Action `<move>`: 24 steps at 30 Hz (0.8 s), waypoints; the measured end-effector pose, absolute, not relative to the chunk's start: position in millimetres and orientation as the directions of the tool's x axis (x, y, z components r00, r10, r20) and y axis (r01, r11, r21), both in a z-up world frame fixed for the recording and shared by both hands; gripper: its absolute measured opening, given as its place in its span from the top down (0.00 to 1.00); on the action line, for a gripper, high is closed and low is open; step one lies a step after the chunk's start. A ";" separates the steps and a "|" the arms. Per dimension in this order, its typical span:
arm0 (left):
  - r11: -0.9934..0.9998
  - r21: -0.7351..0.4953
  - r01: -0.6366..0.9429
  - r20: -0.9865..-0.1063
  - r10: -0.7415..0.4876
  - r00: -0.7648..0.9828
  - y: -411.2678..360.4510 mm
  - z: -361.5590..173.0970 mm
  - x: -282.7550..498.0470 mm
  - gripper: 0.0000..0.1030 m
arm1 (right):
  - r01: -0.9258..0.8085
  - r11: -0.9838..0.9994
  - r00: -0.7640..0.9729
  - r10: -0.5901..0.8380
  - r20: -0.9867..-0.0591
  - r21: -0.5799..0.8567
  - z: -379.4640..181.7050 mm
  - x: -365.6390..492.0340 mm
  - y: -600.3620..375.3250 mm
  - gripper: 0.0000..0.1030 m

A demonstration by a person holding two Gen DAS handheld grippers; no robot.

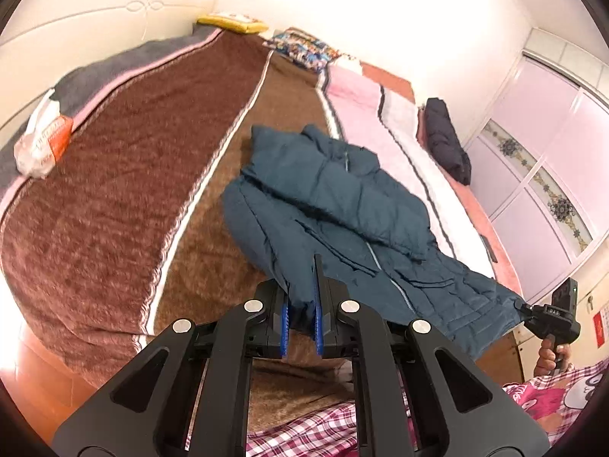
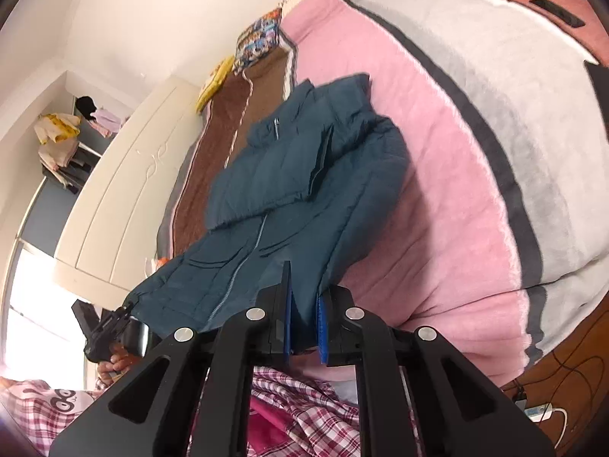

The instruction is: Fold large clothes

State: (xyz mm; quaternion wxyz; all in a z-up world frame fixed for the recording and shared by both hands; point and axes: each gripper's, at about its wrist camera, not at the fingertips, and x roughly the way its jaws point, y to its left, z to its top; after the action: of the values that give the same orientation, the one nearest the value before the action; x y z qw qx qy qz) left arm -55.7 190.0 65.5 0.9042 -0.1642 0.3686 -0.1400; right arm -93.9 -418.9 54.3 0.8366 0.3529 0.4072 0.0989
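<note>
A: Teal padded jacket [image 1: 335, 205], spread lengthwise across the bed, partly on the brown blanket [image 1: 125, 175], partly on the pink blanket [image 2: 437, 190]. One sleeve folded across the chest. Zipper shut down the front.

B: Left gripper [image 1: 302, 316]?

A: Jaws closed on one corner of the jacket's hem, blue pads pressing the fabric from both sides. Hem raised off the blanket at that corner.

B: Right gripper [image 2: 306, 327]?

A: Likewise clamped on the opposite hem corner, cloth bunched between the blue pads. Seen also from the left wrist view, at the far right [image 1: 548, 316], held in a hand [image 1: 552, 358].

B: Surroundings?

A: Dark folded garment [image 1: 445, 141] near the far edge of the bed. Plastic bag [image 1: 42, 144] at the other side, beside the cream headboard [image 1: 76, 19]. Yellow item [image 1: 232, 23] and patterned pillow [image 1: 304, 49] at the end of the bed. Plaid clothing [image 1: 304, 430] of the person at the bottom of both views.
</note>
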 end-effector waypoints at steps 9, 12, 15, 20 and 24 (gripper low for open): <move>0.893 -0.426 0.146 -0.599 -0.399 0.694 203.9 66.8 -89.5 0.91 | 0.147 0.709 0.680 0.434 -0.591 0.689 57.7 -122.6 -423.8 0.89; 0.887 -0.436 0.154 -0.592 -0.412 0.693 206.2 68.2 -96.1 0.91 | 0.153 0.704 0.680 0.434 -0.591 0.693 59.6 -126.2 -425.8 0.89; 0.883 -0.443 0.154 -0.586 -0.415 0.696 206.2 69.3 -94.7 0.91 | 0.149 0.697 0.684 0.440 -0.582 0.701 60.7 -127.9 -426.3 0.89; 0.867 -0.478 0.143 -0.577 -0.433 0.692 205.1 72.1 -76.5 0.91 | 0.152 0.663 0.690 0.460 -0.559 0.733 57.6 -108.7 -432.2 0.89; 0.855 -0.495 0.153 -0.569 -0.452 0.686 200.4 82.2 -49.2 0.91 | 0.164 0.648 0.682 0.470 -0.560 0.744 61.4 -82.5 -439.3 0.89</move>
State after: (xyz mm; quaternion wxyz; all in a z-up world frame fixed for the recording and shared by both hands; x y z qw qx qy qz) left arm -49.2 200.4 82.2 0.8941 -0.2092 0.3579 -0.1693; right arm -82.5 -439.3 61.4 0.8208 0.4090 0.3878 0.0931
